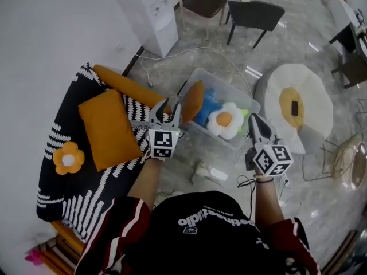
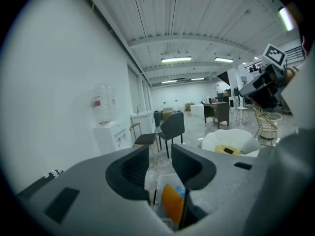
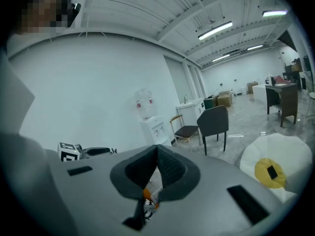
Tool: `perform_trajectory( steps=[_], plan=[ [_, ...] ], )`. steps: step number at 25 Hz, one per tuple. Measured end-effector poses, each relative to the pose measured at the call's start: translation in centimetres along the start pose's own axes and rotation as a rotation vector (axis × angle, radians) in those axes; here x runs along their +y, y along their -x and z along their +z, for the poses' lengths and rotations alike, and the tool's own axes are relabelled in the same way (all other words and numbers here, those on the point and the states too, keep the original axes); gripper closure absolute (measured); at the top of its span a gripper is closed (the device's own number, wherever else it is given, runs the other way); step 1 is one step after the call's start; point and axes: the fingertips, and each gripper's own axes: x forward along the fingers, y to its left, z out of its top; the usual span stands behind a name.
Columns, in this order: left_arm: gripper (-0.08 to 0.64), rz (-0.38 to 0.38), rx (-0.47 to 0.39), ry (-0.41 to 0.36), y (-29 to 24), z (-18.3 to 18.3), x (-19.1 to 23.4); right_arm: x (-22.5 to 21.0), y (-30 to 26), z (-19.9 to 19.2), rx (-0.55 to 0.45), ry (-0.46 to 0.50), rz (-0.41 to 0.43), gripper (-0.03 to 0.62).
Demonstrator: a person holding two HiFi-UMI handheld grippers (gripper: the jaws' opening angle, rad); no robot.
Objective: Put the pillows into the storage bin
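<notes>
Left tool [image 1: 168, 109] released, nothing between jaws, at storage bin's [image 1: 229, 86] 9 o'clock rim. Right tool [image 1: 253, 121] clenched, empty, at 4 o'clock. Egg-flower pillow [image 1: 225, 121] inside bin; orange pillow [image 1: 108, 128] on black-and-white throw [image 1: 57, 136], further toward 9 o'clock

Black white-lettered top [image 1: 212, 236], red-and-white striped sleeves [image 1: 117, 228]; grey left claw [image 1: 168, 109] and right claw [image 1: 253, 120] bear marker cubes [image 1: 162, 144].

A white wall [image 1: 51, 33] meets a glossy grey marble floor [image 1: 298, 44]. A water dispenser [image 1: 150, 13] and a dark chair [image 1: 252, 15] stand near it. Strip lights [image 2: 176, 60] glow overhead.
</notes>
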Motion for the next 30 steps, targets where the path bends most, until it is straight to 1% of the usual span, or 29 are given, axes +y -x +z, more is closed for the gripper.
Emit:
perform_trajectory(
  steps=[2, 5, 8, 10, 14, 18, 23, 30],
  plan=[
    [0.417, 0.007, -0.019, 0.007, 2.1, 0.9, 0.6, 1.8, -0.1, 0.3, 0.001, 0.011, 0.017, 0.589],
    [0.417, 0.029, -0.043, 0.006, 5.6, 1.7, 2.4, 5.2, -0.5, 0.7, 0.006, 0.044, 0.065, 0.589],
    [0.417, 0.072, -0.063, 0.012, 9.3, 2.1, 4.8, 8.7, -1.0, 1.1, 0.006, 0.082, 0.116, 0.589],
    [0.417, 0.104, -0.07, 0.01, 11.8, 2.2, 6.4, 11.1, -1.3, 1.3, 0.005, 0.091, 0.146, 0.589],
    [0.417, 0.185, -0.079, 0.011, 17.1, 1.8, 9.8, 16.9, -2.1, 1.5, 0.013, 0.124, 0.237, 0.589],
    [0.417, 0.277, -0.087, 0.039, 23.2, 0.4, 13.2, 23.5, -2.5, 0.3, 0.035, 0.177, 0.331, 0.589],
    [0.417, 0.408, -0.119, 0.075, 30.5, -0.7, 17.3, 31.4, -3.1, -0.8, 0.042, 0.221, 0.45, 0.589],
    [0.419, 0.532, -0.164, 0.124, 41.5, -2.2, 21.2, 40.9, -2.1, -1.8, 0.026, 0.268, 0.569, 0.589]
  ],
)
